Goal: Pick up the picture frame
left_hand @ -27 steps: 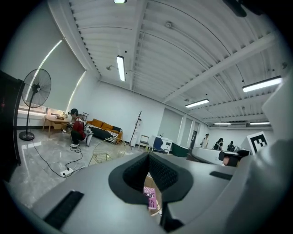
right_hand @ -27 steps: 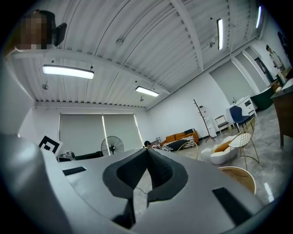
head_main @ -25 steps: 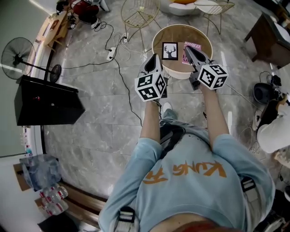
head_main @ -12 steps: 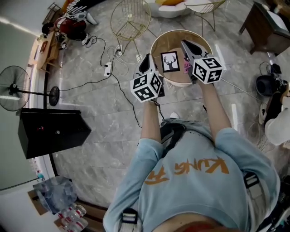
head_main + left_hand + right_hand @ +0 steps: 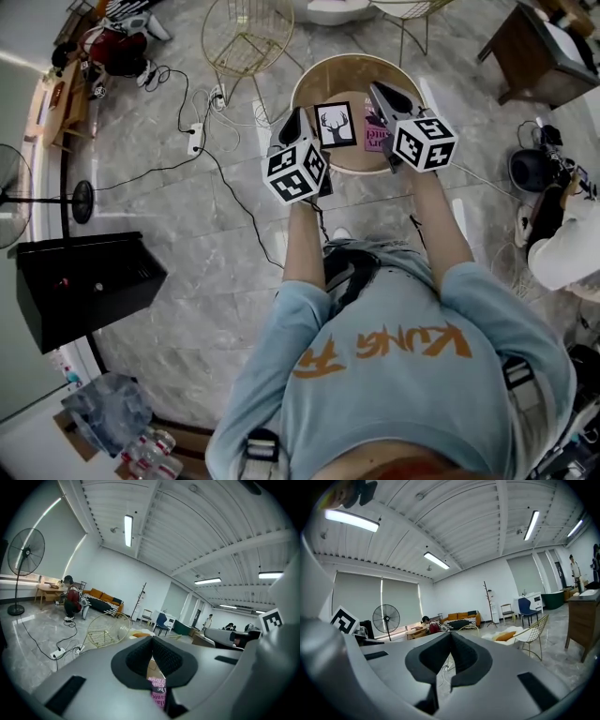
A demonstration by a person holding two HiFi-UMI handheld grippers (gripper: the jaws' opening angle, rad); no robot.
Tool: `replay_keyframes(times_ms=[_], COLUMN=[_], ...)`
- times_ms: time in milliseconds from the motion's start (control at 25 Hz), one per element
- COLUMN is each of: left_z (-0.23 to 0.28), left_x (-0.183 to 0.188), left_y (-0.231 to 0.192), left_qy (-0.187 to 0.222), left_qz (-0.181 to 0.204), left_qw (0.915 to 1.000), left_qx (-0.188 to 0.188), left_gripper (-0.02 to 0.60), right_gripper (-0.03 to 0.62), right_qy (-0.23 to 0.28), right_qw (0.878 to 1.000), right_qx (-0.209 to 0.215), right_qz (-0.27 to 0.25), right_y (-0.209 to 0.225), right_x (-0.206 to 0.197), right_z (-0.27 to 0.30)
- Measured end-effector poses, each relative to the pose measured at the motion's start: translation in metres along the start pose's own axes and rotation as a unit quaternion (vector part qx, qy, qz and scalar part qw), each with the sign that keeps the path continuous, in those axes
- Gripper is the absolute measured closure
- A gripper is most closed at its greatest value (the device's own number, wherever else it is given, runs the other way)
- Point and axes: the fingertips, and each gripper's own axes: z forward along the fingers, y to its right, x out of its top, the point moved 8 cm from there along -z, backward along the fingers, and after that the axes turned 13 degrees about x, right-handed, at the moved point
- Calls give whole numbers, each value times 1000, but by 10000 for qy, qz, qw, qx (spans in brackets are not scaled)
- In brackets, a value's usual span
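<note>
Plainly the left tool (image 5: 295, 116) and right tool (image 5: 379, 91) are pinched together, empty — either side of the picture frame (image 5: 336, 124).

Pink book (image 5: 374, 132) (on round table (image 5: 349, 79))

From the head we look steeply down onto the left gripper (image 5: 293, 114) and right gripper (image 5: 375, 89). Each gripper's camera sits just behind its jaws, facing nearly level; both share the standing fan (image 5: 26, 555) (image 5: 386, 617) to their left.

Black picture frame (image 5: 337, 125) (white deer print) upright on round table (image 5: 315, 86)
</note>
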Motion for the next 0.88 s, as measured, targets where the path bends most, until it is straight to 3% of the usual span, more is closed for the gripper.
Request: replay_keyframes(times_ms=[280,520,680,880], left_z=[43,97,136,185], left_x=[-22,-52,-46,-31], left_y=[25,34,33,58], left_qy=[-379,-800,-1039,-1039], left_qz=[-119,-134,54,239], left_qw=[9991,9967,9945,9941], left_qx=[-134,-59,99,218], left_gripper=[563,563,563,563], right_gripper=[597,597,597,596], right_qy=[-269,-609,-655,-575], right_qw=[9990,9955,9936,9936], right_qx=[-298,-308,-195,25], right_qz=[197,653,899,972], right_y=[47,101,136,182], right_x=[-12,-43,-42,-24], right_z=[-5,21,60,89])
